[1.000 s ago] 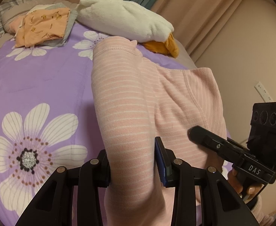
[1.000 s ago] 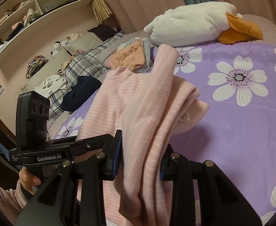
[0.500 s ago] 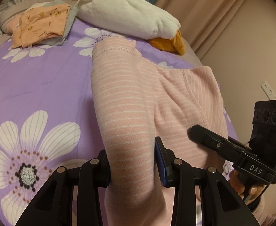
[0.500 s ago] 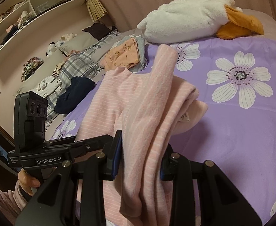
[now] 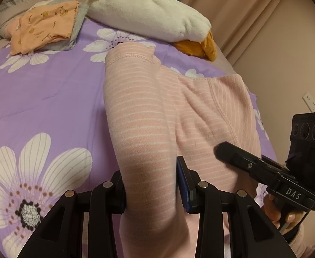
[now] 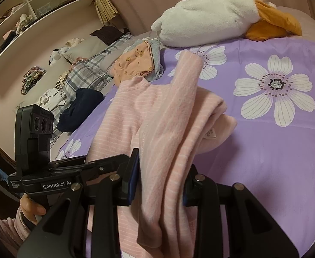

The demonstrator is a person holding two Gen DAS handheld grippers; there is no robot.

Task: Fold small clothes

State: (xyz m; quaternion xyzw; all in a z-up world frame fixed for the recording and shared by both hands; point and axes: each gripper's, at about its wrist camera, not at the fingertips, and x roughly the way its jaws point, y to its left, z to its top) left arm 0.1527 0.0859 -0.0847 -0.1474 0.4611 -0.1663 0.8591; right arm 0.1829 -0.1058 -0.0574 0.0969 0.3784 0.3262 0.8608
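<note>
Both my tongs, left (image 5: 151, 190) and right (image 6: 159, 185), are clamped on the pink striped top (image 5: 149, 116) over the bed (image 5: 50, 99).

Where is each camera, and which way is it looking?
Left wrist: on the left gripper, facing along the purple bed to the white plush toy; the right hand shows.
Right wrist: on the right gripper, facing toward the shelves; the left hand shows.
Shared: pink striped garment, orange folded clothes.
</note>
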